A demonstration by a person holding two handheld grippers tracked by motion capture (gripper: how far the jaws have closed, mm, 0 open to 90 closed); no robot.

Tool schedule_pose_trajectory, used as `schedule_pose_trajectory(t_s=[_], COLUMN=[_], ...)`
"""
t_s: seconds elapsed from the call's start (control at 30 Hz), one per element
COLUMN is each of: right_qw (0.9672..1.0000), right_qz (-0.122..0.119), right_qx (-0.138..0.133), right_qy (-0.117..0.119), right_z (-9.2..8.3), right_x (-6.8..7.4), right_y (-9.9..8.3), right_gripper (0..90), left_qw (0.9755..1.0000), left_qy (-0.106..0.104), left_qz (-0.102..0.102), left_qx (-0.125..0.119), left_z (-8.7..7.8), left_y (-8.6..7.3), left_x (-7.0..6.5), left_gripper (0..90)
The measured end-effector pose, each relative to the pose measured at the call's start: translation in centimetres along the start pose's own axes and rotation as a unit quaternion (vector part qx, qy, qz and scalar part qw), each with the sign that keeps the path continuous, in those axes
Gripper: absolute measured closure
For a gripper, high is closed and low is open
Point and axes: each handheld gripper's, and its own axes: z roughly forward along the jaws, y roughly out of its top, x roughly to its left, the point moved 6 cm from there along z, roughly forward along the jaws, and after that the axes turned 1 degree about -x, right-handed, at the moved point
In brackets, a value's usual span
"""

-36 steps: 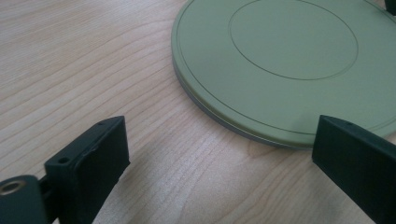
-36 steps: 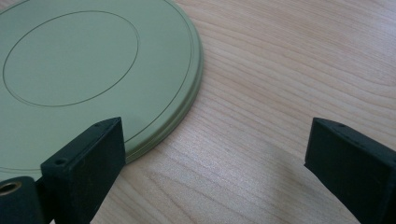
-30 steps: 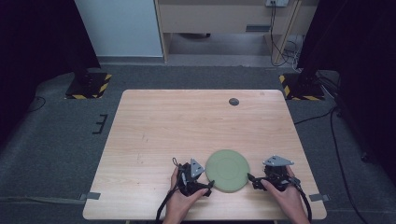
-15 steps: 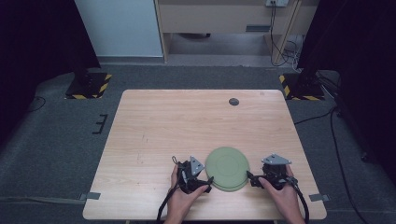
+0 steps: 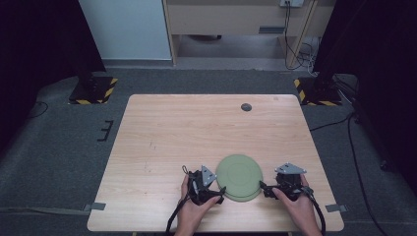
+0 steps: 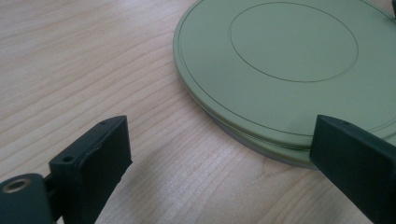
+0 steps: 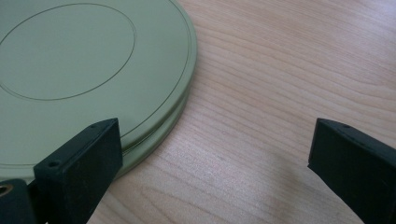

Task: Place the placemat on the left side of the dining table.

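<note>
Lower centre: green plate (image 5: 239, 176) upside down on table (image 5: 196, 128). Left gripper (image 5: 216, 192), right gripper (image 5: 266, 190) spread, flanking. Approach rim low, evenly.

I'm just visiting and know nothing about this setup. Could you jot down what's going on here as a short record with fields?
Setting: wooden table, seen from above
Main thing: green round disc, lying flat near the front edge; it looks like two stacked pieces
Left gripper: open, at the disc's left rim
Right gripper: open, at the disc's right rim
Grip: neither is closed on the disc
Other item: small dark round thing near the far edge, too small to identify
</note>
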Motion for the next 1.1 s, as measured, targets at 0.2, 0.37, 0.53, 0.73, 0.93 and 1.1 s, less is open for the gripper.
schedule_pose_trajectory(t_s=[0.2, 0.37, 0.53, 0.73, 0.93, 1.1], right_qw=[0.9999, 0.9999, 1.0, 0.9999, 0.9998, 0.9998], right_qz=[0.001, 0.006, 0.0, 0.007, 0.01, 0.012], right_qx=[-0.006, -0.004, 0.0, -0.003, -0.005, -0.002], right_qy=[-0.015, -0.014, -0.003, -0.015, -0.014, -0.014], right_z=[0.25, 0.31, 0.19, 0.5, 0.47, 0.56], right_x=[0.02, 0.06, 0.46, 0.28, 0.44, 0.58], right_y=[0.24, 0.37, 0.25, 0.43, 0.54, 0.53], right_gripper=[2.8, 5.8, 4.8, 2.7, 4.6, 2.8], left_qw=[1.0, 1.0, 0.9999, 0.9997, 0.9996, 0.9997], left_qy=[0.009, 0.007, 0.01, 0.023, 0.025, 0.023], left_qz=[0.002, 0.003, 0.007, 0.008, 0.007, 0.004], left_qx=[-0.002, -0.004, -0.003, -0.008, -0.008, -0.006], left_z=[0.27, 0.2, 0.24, 0.45, 0.47, 0.54], left_y=[0.19, 0.21, 0.26, 0.43, 0.49, 0.49], left_x=[0.33, 0.31, 0.17, 0.28, 0.25, 0.33], left_gripper=[5.1, 6.1, 6.5, 5.3, 6.8, 6.6])
